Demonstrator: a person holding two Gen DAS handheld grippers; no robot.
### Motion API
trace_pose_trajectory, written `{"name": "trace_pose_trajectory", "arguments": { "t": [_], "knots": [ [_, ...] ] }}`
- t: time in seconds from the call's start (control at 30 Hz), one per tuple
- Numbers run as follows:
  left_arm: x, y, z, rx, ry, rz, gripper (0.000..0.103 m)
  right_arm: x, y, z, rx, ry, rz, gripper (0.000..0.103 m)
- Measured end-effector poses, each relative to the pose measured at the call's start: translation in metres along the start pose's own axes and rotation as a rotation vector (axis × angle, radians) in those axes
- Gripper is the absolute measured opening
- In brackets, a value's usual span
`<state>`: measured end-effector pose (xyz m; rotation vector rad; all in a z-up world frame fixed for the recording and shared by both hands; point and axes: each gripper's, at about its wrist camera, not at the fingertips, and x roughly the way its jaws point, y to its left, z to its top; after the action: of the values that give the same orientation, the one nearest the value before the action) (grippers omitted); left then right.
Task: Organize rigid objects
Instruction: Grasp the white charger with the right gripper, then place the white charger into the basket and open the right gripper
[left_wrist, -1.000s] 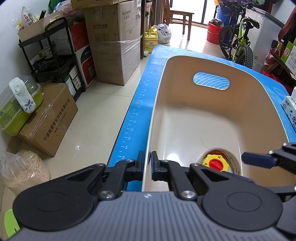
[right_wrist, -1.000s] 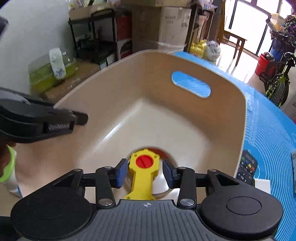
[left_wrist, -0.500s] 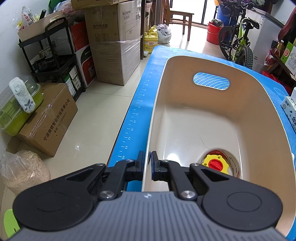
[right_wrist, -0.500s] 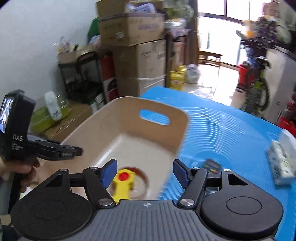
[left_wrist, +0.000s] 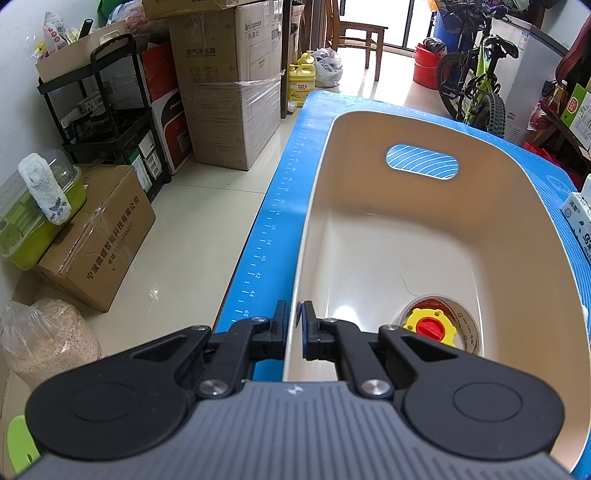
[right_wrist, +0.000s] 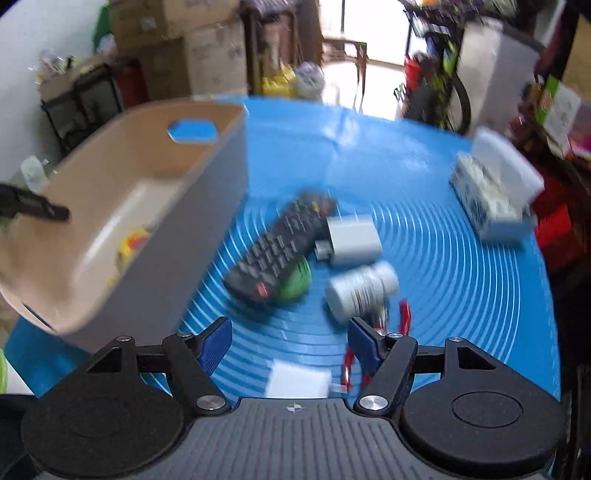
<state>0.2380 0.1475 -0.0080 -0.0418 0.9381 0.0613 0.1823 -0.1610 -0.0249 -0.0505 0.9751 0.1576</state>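
My left gripper (left_wrist: 293, 317) is shut on the near left rim of the beige bin (left_wrist: 314, 206). Inside the bin lie a yellow and red toy (left_wrist: 430, 326) and a roll of tape (left_wrist: 463, 319). My right gripper (right_wrist: 290, 341) is open and empty above the blue mat (right_wrist: 436, 258), to the right of the bin (right_wrist: 147, 206). Ahead of it lie a black remote (right_wrist: 280, 247), a green object (right_wrist: 297, 278), a white adapter (right_wrist: 351, 238), a white bottle (right_wrist: 360, 290), red-handled pliers (right_wrist: 404, 315) and a white block (right_wrist: 297, 380). This view is blurred.
A tissue pack (right_wrist: 487, 203) sits at the mat's far right. The table's left edge (left_wrist: 266, 240) drops to the floor, where cardboard boxes (left_wrist: 229, 85) and a black shelf (left_wrist: 107, 122) stand. A bicycle (left_wrist: 476, 81) stands beyond the table.
My right gripper let go of the yellow and red toy in the bin, opened, and swung right over the mat. My left gripper has stayed on the bin's rim.
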Motion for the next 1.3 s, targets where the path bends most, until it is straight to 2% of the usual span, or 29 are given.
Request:
{"name": "trace_pose_trajectory", "arguments": {
  "t": [0.2, 0.4, 0.47, 0.53, 0.7, 0.93, 1.3],
  "knots": [
    [0.000, 0.000, 0.000, -0.001, 0.000, 0.000, 0.008, 0.024, 0.001, -0.024, 0.035, 0.088, -0.020, 0.075],
    [0.000, 0.000, 0.000, -0.003, 0.000, -0.002, 0.008, 0.031, 0.006, -0.029, 0.034, 0.092, -0.039, 0.074],
    [0.000, 0.000, 0.000, -0.002, 0.000, -0.001, 0.008, 0.031, 0.006, -0.028, 0.028, 0.089, -0.044, 0.068],
    [0.000, 0.000, 0.000, -0.002, 0.000, -0.002, 0.008, 0.031, 0.006, -0.028, 0.019, 0.082, -0.057, 0.054],
    [0.000, 0.000, 0.000, -0.002, 0.000, -0.002, 0.008, 0.028, 0.004, -0.031, 0.022, 0.068, -0.036, 0.051],
    [0.000, 0.000, 0.000, -0.002, 0.000, -0.001, 0.008, 0.008, 0.008, -0.023, 0.020, -0.011, -0.022, 0.051],
    [0.000, 0.000, -0.001, -0.002, 0.000, -0.002, 0.008, -0.046, 0.018, 0.040, 0.001, -0.237, 0.008, 0.051]
  ]
}}
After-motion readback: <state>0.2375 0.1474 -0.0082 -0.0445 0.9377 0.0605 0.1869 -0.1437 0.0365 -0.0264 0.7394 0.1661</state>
